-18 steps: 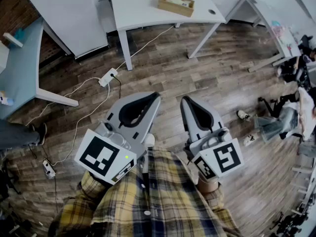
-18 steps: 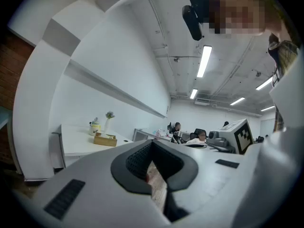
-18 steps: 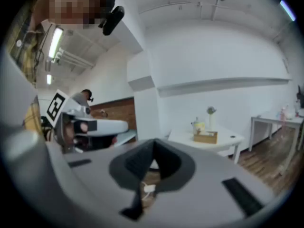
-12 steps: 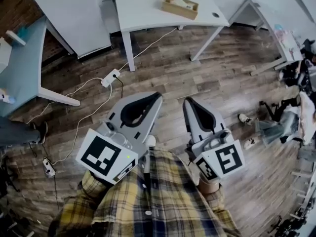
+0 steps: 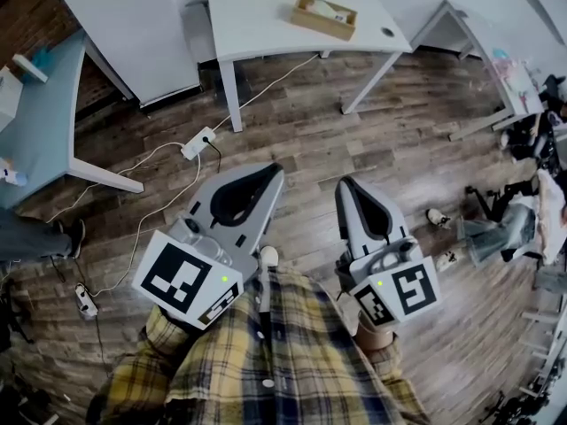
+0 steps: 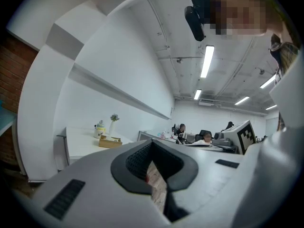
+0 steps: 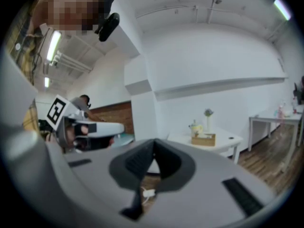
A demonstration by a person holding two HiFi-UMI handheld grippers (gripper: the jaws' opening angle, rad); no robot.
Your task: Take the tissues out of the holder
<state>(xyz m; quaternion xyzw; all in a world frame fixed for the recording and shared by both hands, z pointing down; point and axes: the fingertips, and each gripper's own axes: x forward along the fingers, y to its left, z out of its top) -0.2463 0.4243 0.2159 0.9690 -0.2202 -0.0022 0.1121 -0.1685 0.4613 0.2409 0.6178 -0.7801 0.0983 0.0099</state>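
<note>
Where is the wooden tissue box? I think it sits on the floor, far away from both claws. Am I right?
Not quite. The tissue box sits up on the white table instead, as the head view shows. The rest is right: it is far away from both the left claw and the right claw.

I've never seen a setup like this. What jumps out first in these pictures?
Two grey handheld tools, the left gripper and the right gripper, fill the middle of the head view, both shut and empty. At the top of that view, well beyond them, a wooden tissue holder sits on a white table.
</note>
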